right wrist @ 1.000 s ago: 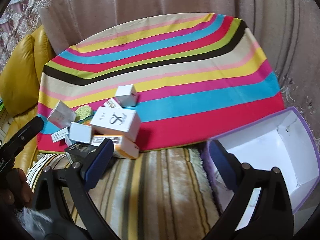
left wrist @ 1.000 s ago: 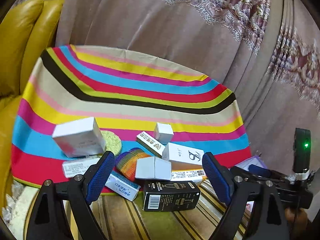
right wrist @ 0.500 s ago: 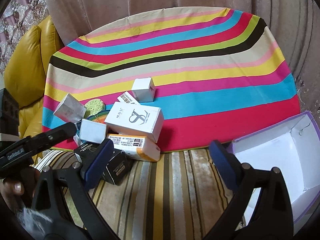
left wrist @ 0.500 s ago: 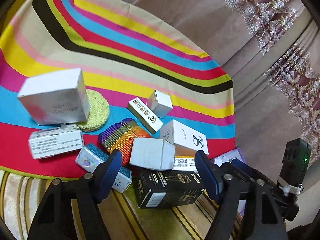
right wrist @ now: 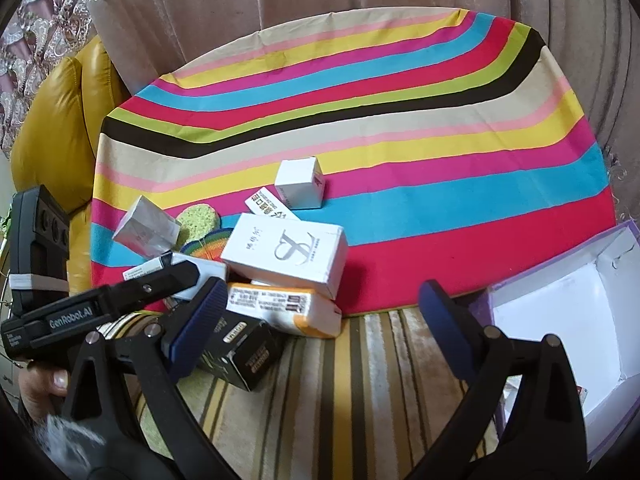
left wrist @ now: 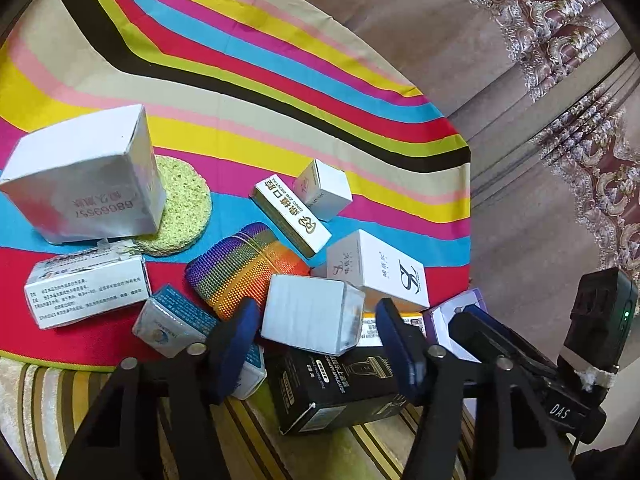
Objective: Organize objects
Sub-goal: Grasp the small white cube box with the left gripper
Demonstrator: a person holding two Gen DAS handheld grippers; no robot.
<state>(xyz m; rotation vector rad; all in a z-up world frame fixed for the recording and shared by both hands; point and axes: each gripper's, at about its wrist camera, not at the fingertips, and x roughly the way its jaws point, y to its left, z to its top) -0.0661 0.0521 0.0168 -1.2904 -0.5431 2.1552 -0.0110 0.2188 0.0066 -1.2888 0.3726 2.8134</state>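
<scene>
A pile of small cartons lies at the near edge of a striped cloth (left wrist: 248,80). My left gripper (left wrist: 316,336) is low over the pile and its jaws are closing. A small white box (left wrist: 308,316) sits between its blue pads (left wrist: 236,340), which stand just clear of the box's sides. That box rests on a black carton (left wrist: 332,388). My right gripper (right wrist: 320,316) hovers open over the striped couch cushion, nothing between its fingers. An open purple-edged box (right wrist: 580,320) with a white inside stands at its right.
Around the pile lie a large white carton (left wrist: 84,184), a green sponge disc (left wrist: 180,208), a rainbow scrubber (left wrist: 240,272), a white "YS" box (right wrist: 288,252), an orange-ended box (right wrist: 280,308) and a small white cube box (right wrist: 300,184). A yellow armchair (right wrist: 52,128) stands left. Curtains hang behind.
The left gripper has dropped toward the pile and rolled, and its jaws have narrowed around the small white box. The right gripper has drifted slightly closer to the pile, still open.
</scene>
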